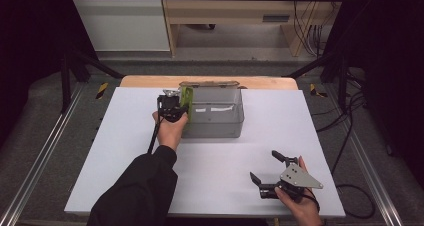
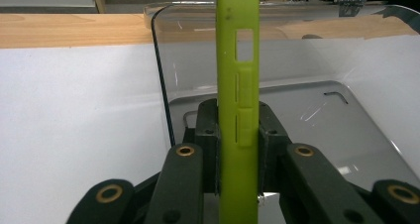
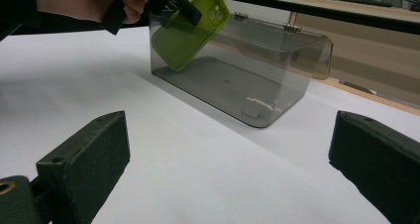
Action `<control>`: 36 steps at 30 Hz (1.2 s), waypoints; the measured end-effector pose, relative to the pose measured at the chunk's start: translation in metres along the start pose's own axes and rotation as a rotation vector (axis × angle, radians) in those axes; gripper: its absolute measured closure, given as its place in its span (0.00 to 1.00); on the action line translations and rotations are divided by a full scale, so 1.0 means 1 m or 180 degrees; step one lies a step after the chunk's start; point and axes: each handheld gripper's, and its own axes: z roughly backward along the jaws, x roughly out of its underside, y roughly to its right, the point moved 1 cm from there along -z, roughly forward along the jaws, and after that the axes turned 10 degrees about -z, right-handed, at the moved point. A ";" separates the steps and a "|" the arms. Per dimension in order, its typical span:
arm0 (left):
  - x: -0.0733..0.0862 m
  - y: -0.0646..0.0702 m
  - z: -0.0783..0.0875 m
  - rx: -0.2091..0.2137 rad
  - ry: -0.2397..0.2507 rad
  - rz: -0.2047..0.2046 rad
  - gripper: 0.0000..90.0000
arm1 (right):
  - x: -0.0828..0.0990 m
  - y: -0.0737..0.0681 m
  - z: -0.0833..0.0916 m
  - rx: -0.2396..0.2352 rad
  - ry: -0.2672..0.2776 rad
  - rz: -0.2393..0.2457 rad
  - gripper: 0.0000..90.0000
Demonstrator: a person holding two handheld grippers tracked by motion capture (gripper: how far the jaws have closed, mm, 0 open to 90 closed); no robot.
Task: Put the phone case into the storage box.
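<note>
A lime-green phone case [image 1: 186,97] is held edge-on by my left gripper [image 1: 181,105], whose jaws are shut on its lower half. In the left gripper view the case [image 2: 237,75] stands upright between the pads, the left gripper [image 2: 237,135] pressing on both faces. It hangs tilted at the left end of a smoky transparent box [image 1: 215,117], its lower end dipping inside the box [image 3: 257,92]. From the right gripper view the case [image 3: 190,33] shows its camera cut-out. My right gripper [image 1: 263,165] rests open at the front right of the table, nothing between its fingers [image 3: 84,159].
A white sheet [image 1: 125,151] covers the table, with a wooden edge [image 1: 150,81] at the back. The box has a hinged lid [image 3: 297,30] standing open at its far side. A black frame bar [image 3: 322,13] crosses behind it.
</note>
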 end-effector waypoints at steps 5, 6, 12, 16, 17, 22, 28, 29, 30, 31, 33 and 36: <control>0.000 0.000 0.000 -0.0027 0.0016 -0.0021 0.83 | 0.000 0.000 0.000 -0.0005 -0.0006 -0.0007 0.03; 0.000 0.000 0.000 -0.0030 0.0016 -0.0023 0.83 | 0.000 0.000 0.000 -0.0006 -0.0008 -0.0007 0.03; 0.000 0.001 -0.001 -0.0055 0.0030 -0.0032 0.82 | 0.000 0.000 0.000 -0.0004 -0.0007 -0.0011 0.03; 0.000 0.004 -0.001 -0.0098 0.0067 -0.0075 0.79 | 0.000 0.000 0.000 -0.0004 -0.0008 -0.0011 0.03; 0.000 0.004 -0.001 -0.0103 0.0075 -0.0082 0.79 | 0.000 0.000 0.000 -0.0005 -0.0007 -0.0012 0.03; 0.000 0.004 -0.001 -0.0140 0.0082 -0.0128 0.78 | 0.000 0.000 0.000 -0.0008 -0.0008 -0.0011 0.03; -0.001 0.005 0.002 -0.0142 0.0163 -0.0232 0.78 | 0.000 0.000 0.000 -0.0009 -0.0006 -0.0012 0.03; -0.001 0.005 0.003 -0.0125 0.0204 -0.0235 0.78 | 0.000 0.000 0.000 -0.0010 -0.0007 -0.0011 0.03; -0.001 0.005 0.004 -0.0113 0.0233 -0.0243 0.78 | 0.000 0.000 0.000 -0.0011 -0.0006 -0.0007 0.03; -0.002 0.005 0.005 -0.0101 0.0260 -0.0259 0.78 | 0.000 0.000 0.000 -0.0011 -0.0007 -0.0007 0.03; -0.003 0.005 0.006 -0.0088 0.0305 -0.0286 0.78 | 0.000 0.000 0.000 -0.0011 -0.0008 -0.0005 0.03; -0.003 0.006 0.008 -0.0078 0.0344 -0.0295 0.78 | 0.000 0.000 0.000 -0.0009 -0.0005 -0.0010 0.03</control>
